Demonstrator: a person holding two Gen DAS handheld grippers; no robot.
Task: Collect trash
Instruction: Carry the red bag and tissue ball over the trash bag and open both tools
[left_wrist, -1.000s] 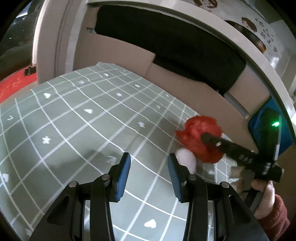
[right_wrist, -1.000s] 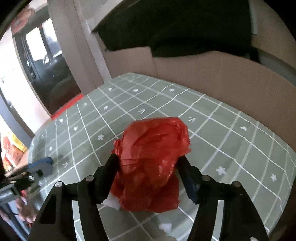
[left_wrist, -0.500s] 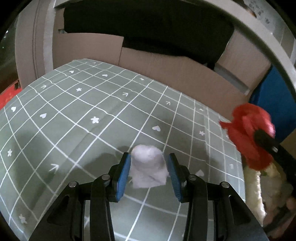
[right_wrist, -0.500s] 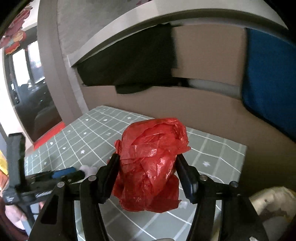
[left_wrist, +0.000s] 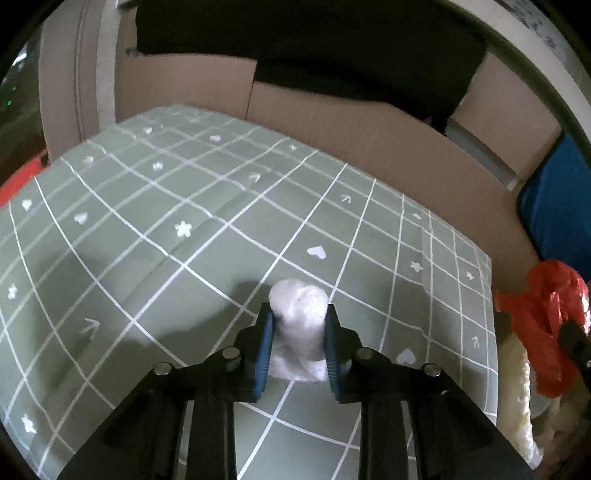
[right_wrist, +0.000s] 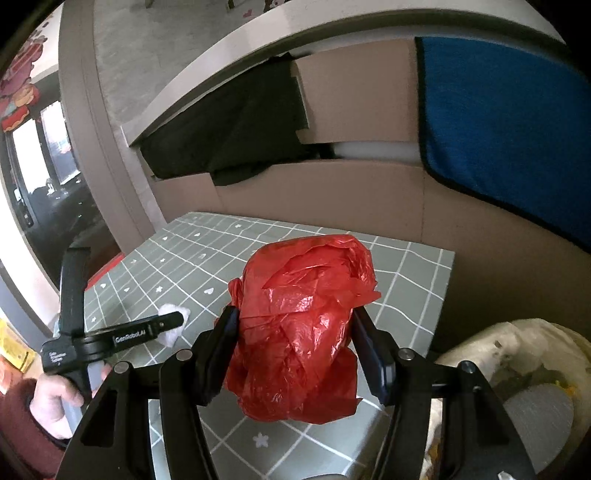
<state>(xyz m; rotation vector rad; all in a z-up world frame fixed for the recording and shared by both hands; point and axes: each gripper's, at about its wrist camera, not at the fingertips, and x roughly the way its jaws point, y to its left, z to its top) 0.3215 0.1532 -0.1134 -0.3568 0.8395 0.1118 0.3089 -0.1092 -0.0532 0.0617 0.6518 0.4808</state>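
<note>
My left gripper is shut on a white crumpled tissue that rests on the green checked tablecloth. My right gripper is shut on a crumpled red plastic bag and holds it in the air over the table's right edge. The red bag also shows at the right edge of the left wrist view. The left gripper and the tissue show at the left of the right wrist view.
A trash bin lined with a whitish bag stands just off the table's right edge, holding scraps; it also shows in the left wrist view. Cardboard panels wall the far side. A blue cloth hangs at the right.
My left gripper closed in on the white tissue and its fingers now press it. My right gripper carried the red bag rightward, off the table toward the bin.
</note>
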